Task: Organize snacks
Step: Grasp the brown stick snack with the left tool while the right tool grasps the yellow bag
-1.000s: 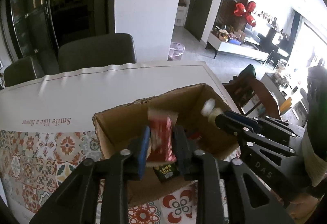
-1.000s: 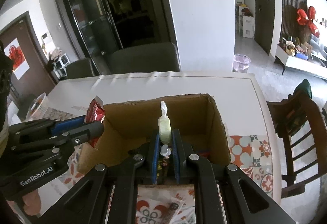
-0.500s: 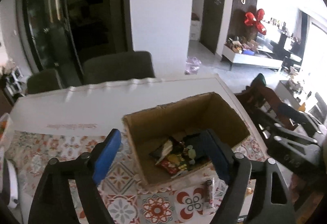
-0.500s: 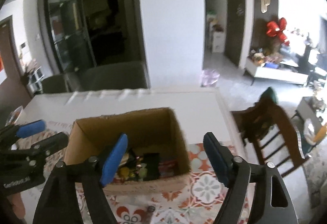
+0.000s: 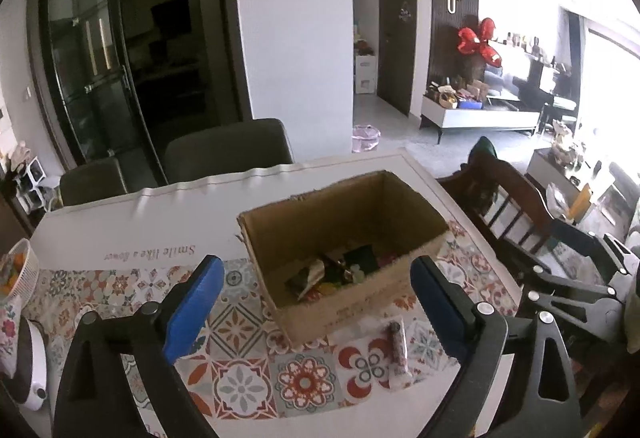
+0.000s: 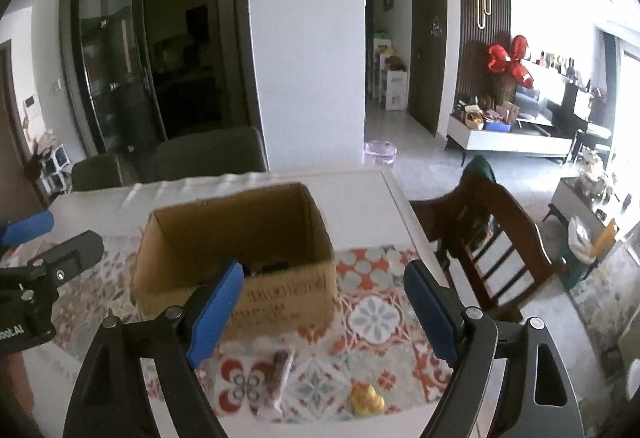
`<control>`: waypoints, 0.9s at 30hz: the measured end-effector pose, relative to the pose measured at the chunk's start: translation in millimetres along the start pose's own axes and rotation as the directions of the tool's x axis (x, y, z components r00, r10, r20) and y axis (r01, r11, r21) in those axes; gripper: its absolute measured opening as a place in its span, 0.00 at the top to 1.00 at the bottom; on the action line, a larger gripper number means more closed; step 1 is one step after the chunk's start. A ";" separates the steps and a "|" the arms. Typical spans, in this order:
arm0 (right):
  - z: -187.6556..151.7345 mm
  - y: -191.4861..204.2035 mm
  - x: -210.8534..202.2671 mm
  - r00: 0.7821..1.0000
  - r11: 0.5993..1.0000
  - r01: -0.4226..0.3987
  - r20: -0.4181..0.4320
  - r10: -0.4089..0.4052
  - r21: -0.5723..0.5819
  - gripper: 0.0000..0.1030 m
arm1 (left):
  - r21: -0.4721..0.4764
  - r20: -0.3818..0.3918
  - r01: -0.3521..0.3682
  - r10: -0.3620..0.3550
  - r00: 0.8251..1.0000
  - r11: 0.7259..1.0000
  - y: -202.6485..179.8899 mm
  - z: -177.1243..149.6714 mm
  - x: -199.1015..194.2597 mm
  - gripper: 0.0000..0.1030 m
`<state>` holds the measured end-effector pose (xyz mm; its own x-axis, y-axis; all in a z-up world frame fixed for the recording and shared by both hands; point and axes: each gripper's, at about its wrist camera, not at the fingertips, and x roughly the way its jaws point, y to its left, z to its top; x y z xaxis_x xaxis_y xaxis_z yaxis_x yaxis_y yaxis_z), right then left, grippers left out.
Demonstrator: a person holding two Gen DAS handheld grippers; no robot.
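1. A table (image 5: 100,234) with a patterned tile cloth (image 5: 240,386).
2. A cardboard box (image 5: 352,302) stands ahead of both grippers.
3. A wrapped snack bar (image 5: 397,354) lies before the box.
4. A yellow snack (image 6: 366,400) lies below the right gripper's jaws.
5. A white basket (image 5: 20,270) sits far left.

I read "Smile like a flower", upside down to me, on the white tablecloth (image 5: 152,252) beside the cardboard box (image 5: 360,302). The left gripper's body (image 6: 24,318) shows "bot.AI"; the box's printing is illegible.

Left gripper (image 5: 316,298) jaws opening, blue pads (image 5: 196,306) spread wide, nothing between them, pointing forward and down. Right gripper (image 6: 322,302) same: jaws opening, blue pads (image 6: 426,308) far apart, empty, angled down. Each gripper's black frame shows at the edge of the other's view, side by side, not touching.
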<state>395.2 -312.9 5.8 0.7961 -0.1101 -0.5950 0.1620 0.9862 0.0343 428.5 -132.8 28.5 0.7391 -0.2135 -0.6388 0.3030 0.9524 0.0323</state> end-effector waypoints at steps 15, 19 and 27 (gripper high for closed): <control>-45.5 -41.0 -3.9 0.996 1.000 0.006 -0.093 -0.006 0.000 0.20 | 0.040 -0.117 0.022 -0.017 0.993 0.999 -50.3 -42.1 22.6 0.17; -64.1 -52.6 10.8 0.986 0.999 -0.043 -0.158 0.043 0.002 0.20 | 0.033 -0.186 0.048 -0.041 0.982 0.998 -62.5 -59.2 40.5 0.21; -95.5 -56.7 42.6 0.957 0.992 -0.120 -0.272 0.104 -0.044 0.21 | 0.025 -0.261 0.069 -0.061 0.963 0.997 -75.1 -86.8 72.4 0.21</control>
<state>364.2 -361.7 -98.2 0.6196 0.0309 -0.7843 0.0395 0.9967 0.0705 407.0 -200.9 -86.9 0.5364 -0.2066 -0.8183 0.3684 0.9296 0.0068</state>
